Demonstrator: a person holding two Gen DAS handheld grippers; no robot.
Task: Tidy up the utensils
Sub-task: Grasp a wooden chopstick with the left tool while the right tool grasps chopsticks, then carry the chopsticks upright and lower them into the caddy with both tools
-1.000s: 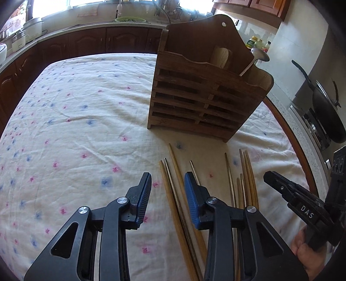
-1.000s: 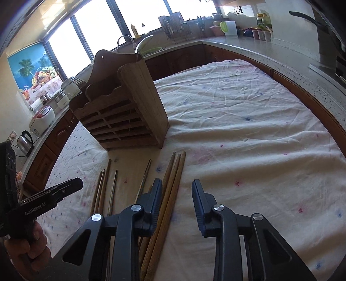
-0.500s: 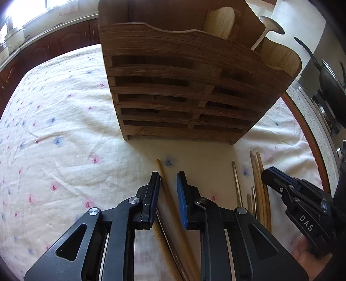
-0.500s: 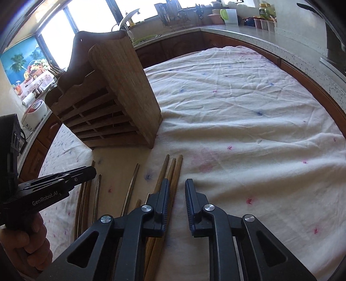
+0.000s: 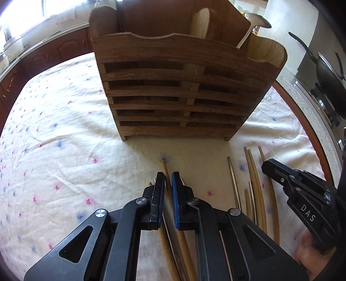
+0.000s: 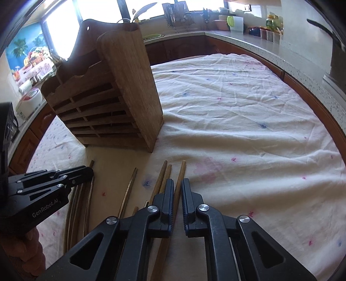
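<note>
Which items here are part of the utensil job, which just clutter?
Job: wooden chopsticks, metal chopstick, wooden utensil holder, spoon standing in it.
Clutter: wok, floral tablecloth, rice cooker, counter containers.

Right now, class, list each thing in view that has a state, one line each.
Left gripper: jaws closed on a wooden chopstick.
Right gripper: jaws closed on another wooden chopstick.
Slatted wooden utensil holder: upright, holding a metal spoon.
Remaining chopsticks: lying flat on the floral tablecloth.
</note>
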